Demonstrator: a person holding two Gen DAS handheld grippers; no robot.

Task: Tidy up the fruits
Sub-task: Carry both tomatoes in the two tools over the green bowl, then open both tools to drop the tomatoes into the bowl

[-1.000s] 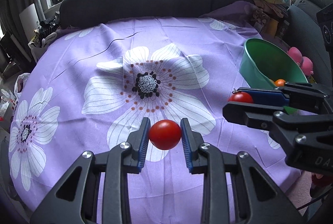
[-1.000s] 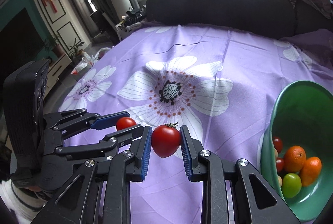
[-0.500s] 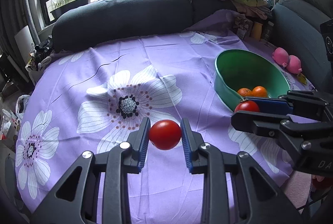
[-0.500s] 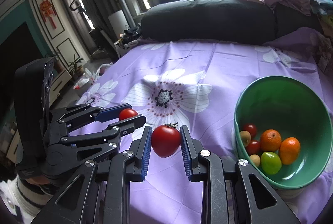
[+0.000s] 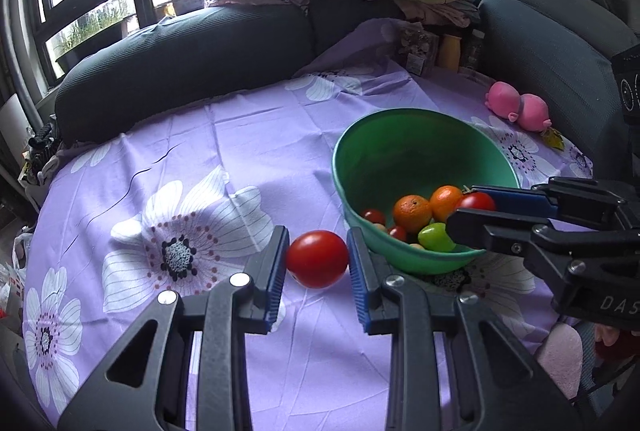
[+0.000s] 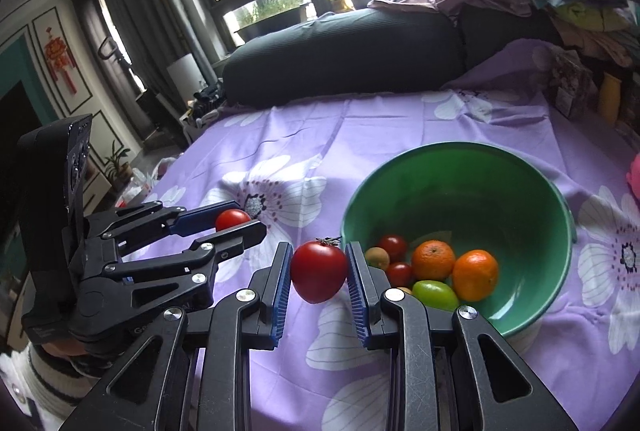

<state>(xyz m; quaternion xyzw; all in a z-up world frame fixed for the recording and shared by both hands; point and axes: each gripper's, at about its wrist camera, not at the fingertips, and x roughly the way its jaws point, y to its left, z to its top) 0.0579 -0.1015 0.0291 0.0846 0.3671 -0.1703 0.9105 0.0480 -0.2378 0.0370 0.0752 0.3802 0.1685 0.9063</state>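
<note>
While tongs (image 5: 318, 257) clamp it, tomato (image 5: 317, 258) nears bowl (image 5: 404, 135).

The right tool (image 6: 318, 273) grips a red tomato (image 6: 319, 269) just beside the green bowl (image 6: 520, 183) of fruits. The left tool (image 6: 236, 221) holds a smaller tomato (image 6: 232, 219) over the purple tablecloth (image 6: 360, 135).

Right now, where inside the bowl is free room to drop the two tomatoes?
The bowl has its far side bare, below the rim toward the sofa. Its near side is crowded with oranges, a green fruit and small tomatoes.
</note>
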